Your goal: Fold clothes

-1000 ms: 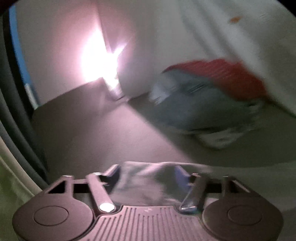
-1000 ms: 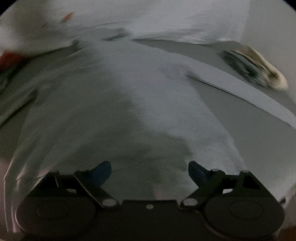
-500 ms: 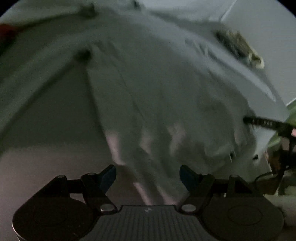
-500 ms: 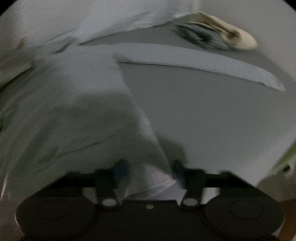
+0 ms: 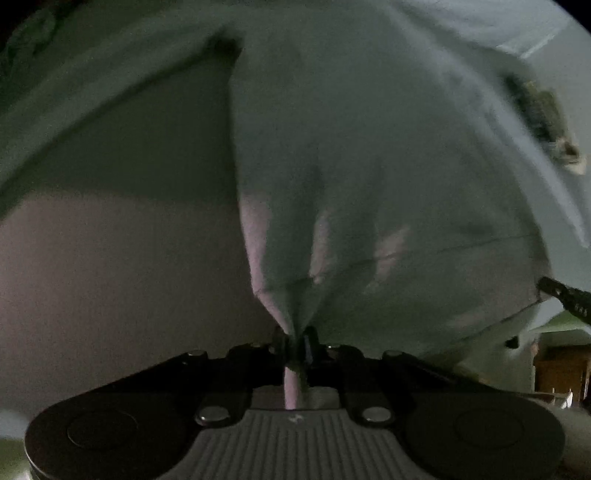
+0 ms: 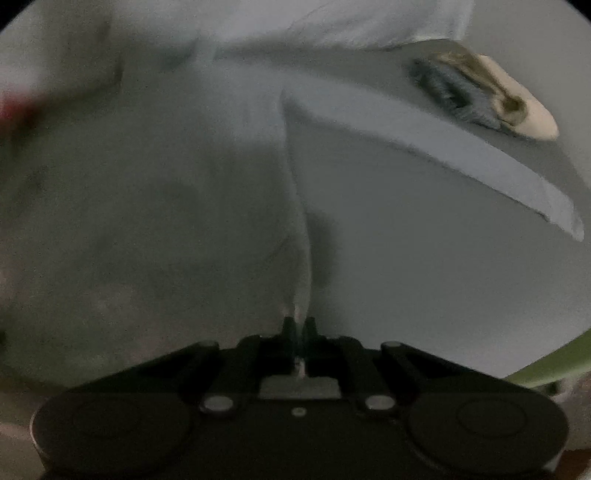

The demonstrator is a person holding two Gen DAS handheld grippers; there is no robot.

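A pale grey-white long-sleeved shirt [image 5: 369,155] lies spread on a grey surface. My left gripper [image 5: 295,341] is shut on its near left hem corner, where the cloth bunches into a pinched fold. In the right wrist view the same shirt [image 6: 166,192] fills the left half, and my right gripper [image 6: 299,326] is shut on its near right hem edge. One sleeve [image 6: 443,147] stretches out flat to the right. The other gripper's dark tip [image 5: 565,295] shows at the right edge of the left wrist view.
A dark and cream bundle of clothes [image 6: 487,99] lies at the far right of the grey surface [image 6: 424,258], also seen as a blurred bundle [image 5: 543,122]. White cloth [image 6: 332,22] sits at the back. A red patch [image 6: 11,107] shows at far left. Wooden furniture [image 5: 561,369] stands off to the right.
Both grippers went from open over the shirt to shut on its near hem. The left gripper swung away from the red and grey clothes pile to the shirt.
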